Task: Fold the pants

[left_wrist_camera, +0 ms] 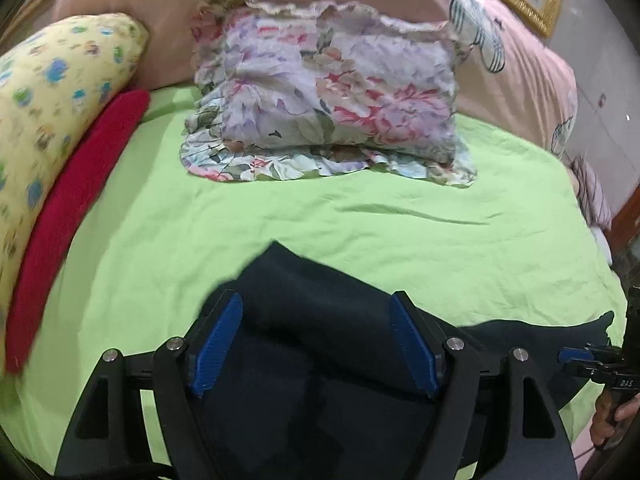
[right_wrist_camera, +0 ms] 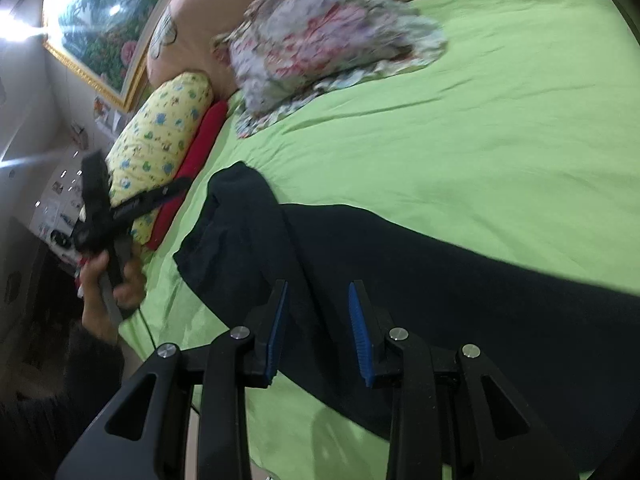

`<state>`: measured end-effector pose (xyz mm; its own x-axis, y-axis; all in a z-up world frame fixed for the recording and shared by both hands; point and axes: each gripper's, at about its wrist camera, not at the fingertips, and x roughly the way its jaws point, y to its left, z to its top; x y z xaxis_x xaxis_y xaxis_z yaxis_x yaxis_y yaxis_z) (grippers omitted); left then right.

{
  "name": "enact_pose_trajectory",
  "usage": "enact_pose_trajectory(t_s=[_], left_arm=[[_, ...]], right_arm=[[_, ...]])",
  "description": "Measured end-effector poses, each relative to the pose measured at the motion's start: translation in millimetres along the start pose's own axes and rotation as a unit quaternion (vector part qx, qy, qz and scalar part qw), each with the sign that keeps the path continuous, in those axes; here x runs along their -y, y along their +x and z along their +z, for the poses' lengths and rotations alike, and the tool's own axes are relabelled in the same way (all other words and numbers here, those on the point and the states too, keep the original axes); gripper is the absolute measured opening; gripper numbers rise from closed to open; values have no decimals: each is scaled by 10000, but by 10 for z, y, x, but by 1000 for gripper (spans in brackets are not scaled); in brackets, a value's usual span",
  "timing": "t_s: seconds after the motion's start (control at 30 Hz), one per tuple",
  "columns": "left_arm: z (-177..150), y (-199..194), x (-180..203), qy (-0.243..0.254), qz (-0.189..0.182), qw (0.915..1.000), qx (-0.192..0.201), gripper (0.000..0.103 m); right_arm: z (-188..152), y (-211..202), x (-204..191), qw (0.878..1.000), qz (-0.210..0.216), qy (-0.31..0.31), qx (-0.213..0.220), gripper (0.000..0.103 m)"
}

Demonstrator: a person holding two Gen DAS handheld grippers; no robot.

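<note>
Pants [right_wrist_camera: 400, 264], dark, spread on green sheet [right_wrist_camera: 500, 120]. Left gripper [left_wrist_camera: 316, 344] wide above cloth, gripping nothing; right gripper [right_wrist_camera: 318, 332] narrow, nothing pinched. Floral pillow [left_wrist_camera: 328, 92] far.

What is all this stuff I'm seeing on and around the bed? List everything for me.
pants: one, dark navy, spread on the sheet at the near edge
sheet: one, lime green, covering the bed
floral pillow: one, pink and lilac, at the head
yellow pillow: one, blue-patterned, along the side
red cushion: one, beside the yellow pillow
framed picture: one, gold frame, on the wall
left gripper: black, blue pads, open above the pants
right gripper: black, blue pads, open above the pants
hand: one, holding the left gripper
</note>
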<state>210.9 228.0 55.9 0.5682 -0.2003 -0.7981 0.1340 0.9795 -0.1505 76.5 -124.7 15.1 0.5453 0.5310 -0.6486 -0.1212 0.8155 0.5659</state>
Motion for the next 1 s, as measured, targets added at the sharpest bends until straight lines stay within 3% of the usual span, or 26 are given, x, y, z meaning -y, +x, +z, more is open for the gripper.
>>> enact_pose_trajectory(t_s=[0.2,0.27,0.5,0.57,0.6,0.63,0.83,0.9,1.0], left_arm=[[407,482,-355,-34,-207,9978,-631,78],[470,673,-436,-7,-117,9962,-859,78],[489,1236,-498,105,-598,9816,-1808,78],[452,1321,-464,163,-664,9783,-1954,68],[437,1335,-441,241,-563,9794,-1923,61],[425,1332,-418,288,-535,9799,-1900,49],[331,1118,-384,309,-495,9874,-1472,36],[306,995,-364,311,-418,9906,-1264,35],[255,689,-328,235,-428,9955,-814,34]], right_arm=[[247,297,-108,9989,208,-245,-328,32],[313,417,-168,9980,281,-360,-442,32],[433,800,-257,9938,419,-589,-851,32],[468,917,-257,9926,396,-616,-971,32],[477,966,-253,9921,381,-614,-1025,32],[484,1035,-242,9915,384,-585,-1101,32],[456,1173,-297,9875,752,-546,-1275,32],[439,1162,-380,9871,751,-730,-1208,8],[420,1020,-498,9884,752,-962,-898,5]])
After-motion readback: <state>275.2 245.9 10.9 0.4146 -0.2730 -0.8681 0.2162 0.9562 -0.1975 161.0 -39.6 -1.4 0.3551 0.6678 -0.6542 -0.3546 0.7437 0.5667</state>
